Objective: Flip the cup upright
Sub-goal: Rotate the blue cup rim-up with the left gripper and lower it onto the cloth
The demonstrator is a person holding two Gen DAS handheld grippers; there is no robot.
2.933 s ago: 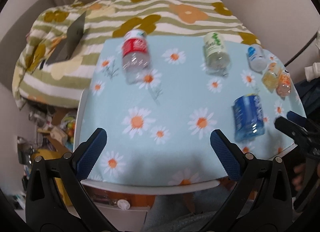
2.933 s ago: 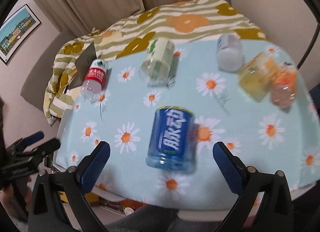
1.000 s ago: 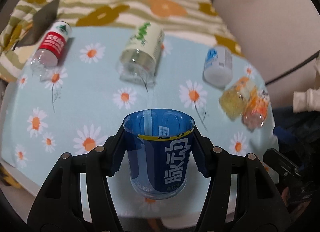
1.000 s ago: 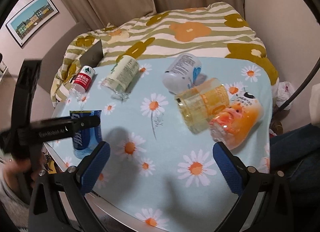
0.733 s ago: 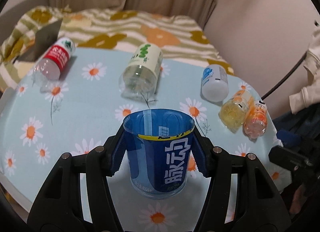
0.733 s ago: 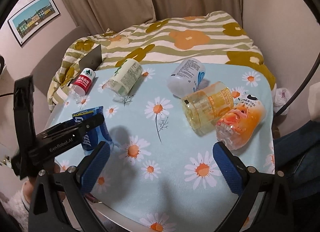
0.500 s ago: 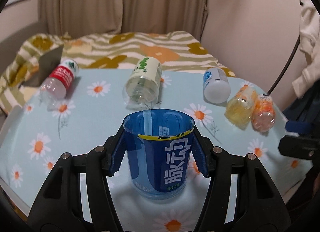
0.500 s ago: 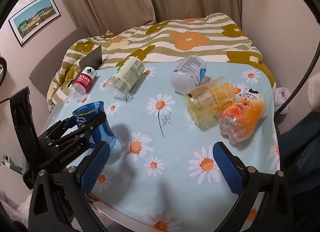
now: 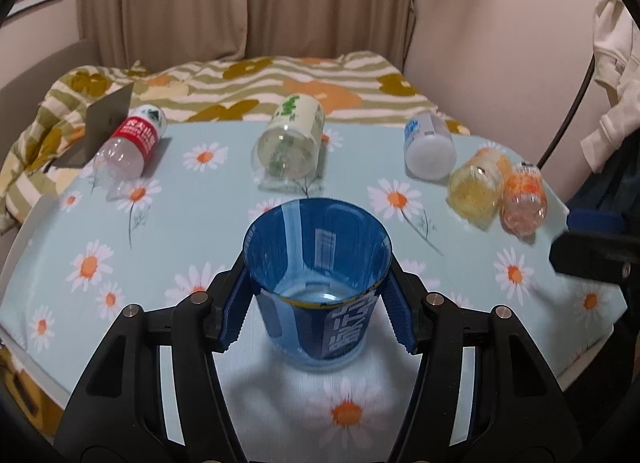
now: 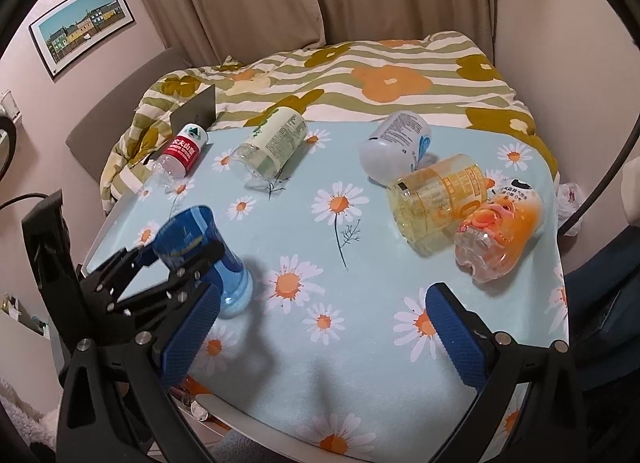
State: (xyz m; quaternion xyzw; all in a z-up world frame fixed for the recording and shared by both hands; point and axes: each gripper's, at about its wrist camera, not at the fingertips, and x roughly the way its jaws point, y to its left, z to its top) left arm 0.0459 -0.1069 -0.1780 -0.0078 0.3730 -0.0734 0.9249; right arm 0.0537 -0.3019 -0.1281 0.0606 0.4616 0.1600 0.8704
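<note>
A blue cup (image 9: 318,287) made from a cut bottle stands upright on the daisy tablecloth (image 9: 160,223), open end up. My left gripper (image 9: 318,311) has its blue pads (image 9: 234,315) against both sides of the cup. In the right wrist view the blue cup (image 10: 204,251) stands at the table's left front with the left gripper (image 10: 176,259) around it. My right gripper (image 10: 320,335) is open and empty above the table's front edge.
Several cut-bottle cups lie on their sides at the back: red-labelled (image 9: 132,139), green-and-cream (image 9: 290,139), white (image 9: 428,143), yellow (image 9: 476,187) and orange (image 9: 524,199). A flowered, striped blanket (image 9: 280,83) and a grey board (image 9: 108,119) lie behind the table.
The left gripper has taken the blue cup from lying on its side and turned it upright. Its base now rests on the cloth. The right gripper stayed open.
</note>
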